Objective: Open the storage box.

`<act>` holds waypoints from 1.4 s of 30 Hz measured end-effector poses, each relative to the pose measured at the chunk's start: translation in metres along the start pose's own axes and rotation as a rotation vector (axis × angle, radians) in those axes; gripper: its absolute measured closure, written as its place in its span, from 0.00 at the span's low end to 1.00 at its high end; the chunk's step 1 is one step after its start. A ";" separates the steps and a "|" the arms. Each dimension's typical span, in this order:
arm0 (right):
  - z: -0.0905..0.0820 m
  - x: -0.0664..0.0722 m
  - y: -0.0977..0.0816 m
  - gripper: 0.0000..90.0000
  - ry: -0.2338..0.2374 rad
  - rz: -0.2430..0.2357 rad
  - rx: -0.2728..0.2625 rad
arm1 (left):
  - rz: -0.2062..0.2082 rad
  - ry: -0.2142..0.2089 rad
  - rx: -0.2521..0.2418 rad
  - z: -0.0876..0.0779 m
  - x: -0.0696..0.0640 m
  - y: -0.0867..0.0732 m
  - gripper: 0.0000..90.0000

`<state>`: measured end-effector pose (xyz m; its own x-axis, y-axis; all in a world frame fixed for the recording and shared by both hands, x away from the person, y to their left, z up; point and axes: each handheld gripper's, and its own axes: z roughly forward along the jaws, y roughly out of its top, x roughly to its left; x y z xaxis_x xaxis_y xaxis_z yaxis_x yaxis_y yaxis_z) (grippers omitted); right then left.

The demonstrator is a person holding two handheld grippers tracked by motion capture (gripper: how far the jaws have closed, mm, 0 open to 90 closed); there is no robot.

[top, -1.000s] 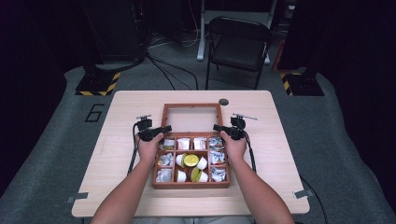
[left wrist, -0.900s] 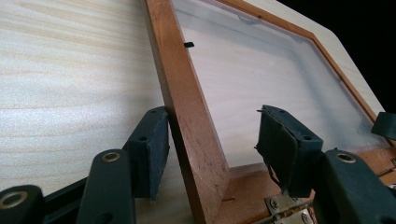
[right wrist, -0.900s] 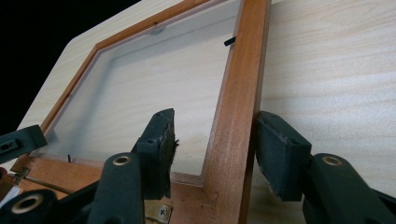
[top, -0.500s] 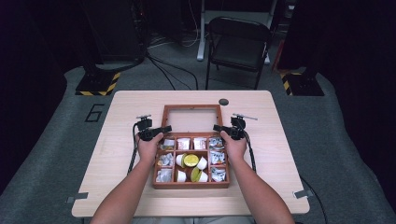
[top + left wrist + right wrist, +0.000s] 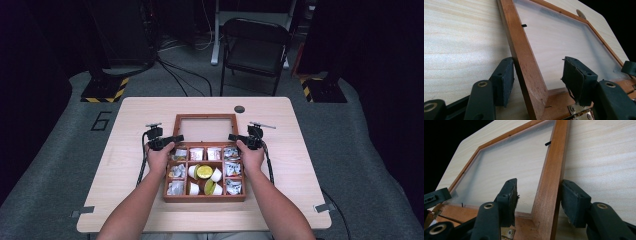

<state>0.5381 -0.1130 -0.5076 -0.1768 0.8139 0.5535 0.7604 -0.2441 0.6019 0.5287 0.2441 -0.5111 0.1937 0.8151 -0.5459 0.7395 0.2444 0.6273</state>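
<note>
High view: I have the wooden box (image 5: 204, 197) near centre on the surface (image 5: 300, 165), its glazed lid (image 5: 205, 128) laid flat open on the far side. Left gripper (image 5: 172, 139) and right gripper (image 5: 235, 138) straddle the lid's side rails, jaws released. Closing remains, I judge. A chair (image 5: 255, 47) stands beyond in the dark room.

The lid (image 5: 524, 57) has a reddish, matt wooden frame with a clear glossy pane; the table (image 5: 140, 115) is pale, smooth wood.
</note>
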 end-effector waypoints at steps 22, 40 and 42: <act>-0.033 0.017 0.004 0.45 -0.064 -0.171 -0.076 | 0.049 -0.015 -0.040 -0.032 -0.008 0.003 0.44; -0.067 0.077 -0.035 0.41 -0.035 -0.551 0.007 | 0.163 -0.067 -0.052 -0.086 -0.030 -0.013 0.44; -0.069 0.081 -0.040 0.43 -0.013 -0.556 0.008 | 0.185 -0.074 -0.043 -0.089 -0.031 -0.015 0.44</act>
<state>0.4504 -0.0737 -0.4473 -0.5452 0.8254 0.1463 0.5594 0.2283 0.7968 0.4546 0.2623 -0.4542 0.3716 0.8080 -0.4573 0.6591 0.1172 0.7428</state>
